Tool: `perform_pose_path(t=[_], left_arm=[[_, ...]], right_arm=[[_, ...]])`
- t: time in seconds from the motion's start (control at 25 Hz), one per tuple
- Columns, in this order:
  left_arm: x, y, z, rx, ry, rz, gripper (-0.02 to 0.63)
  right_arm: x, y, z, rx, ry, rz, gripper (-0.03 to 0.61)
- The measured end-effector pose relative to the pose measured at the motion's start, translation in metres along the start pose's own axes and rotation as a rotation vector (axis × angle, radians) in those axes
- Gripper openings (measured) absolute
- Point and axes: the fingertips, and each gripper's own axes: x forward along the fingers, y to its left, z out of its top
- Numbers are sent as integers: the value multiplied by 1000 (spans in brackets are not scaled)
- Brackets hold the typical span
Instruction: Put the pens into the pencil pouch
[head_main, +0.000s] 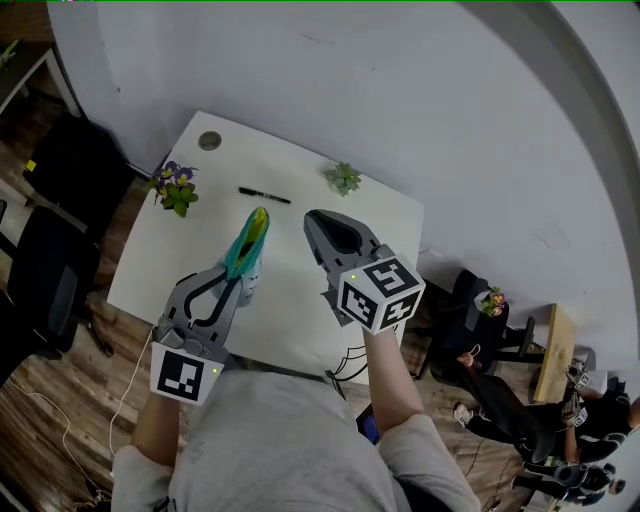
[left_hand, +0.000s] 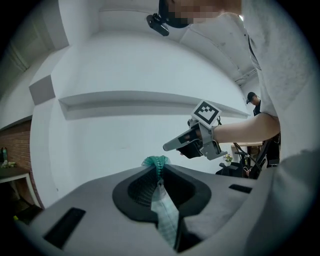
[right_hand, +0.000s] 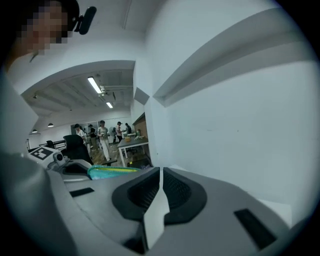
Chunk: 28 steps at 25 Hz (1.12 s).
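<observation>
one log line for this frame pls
left claw: shut on pencil pouch, mouth open | right claw: shut, empty | pen: lying on table, beyond both claws | task: pen not yet in pencil pouch

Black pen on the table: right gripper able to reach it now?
Likely yes: the black pen lies alone on the white table, nothing between it and the right gripper, whose shut jaws must open first.

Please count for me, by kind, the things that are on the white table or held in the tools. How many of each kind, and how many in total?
Black pen: 1
Teal pencil pouch: 1
Small plants: 2
Round grey disc: 1
Total: 5
</observation>
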Motion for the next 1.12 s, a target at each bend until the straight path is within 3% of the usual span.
perform_pose_path(t=[0.52, 1.12], left_arm=[[-33, 43, -32, -49, 71, 122, 60], [-38, 84, -67, -89, 134, 146, 60]], right_arm=[[112, -11, -67, -195, 384, 147, 43], [222, -42, -144, -323, 719, 203, 98]])
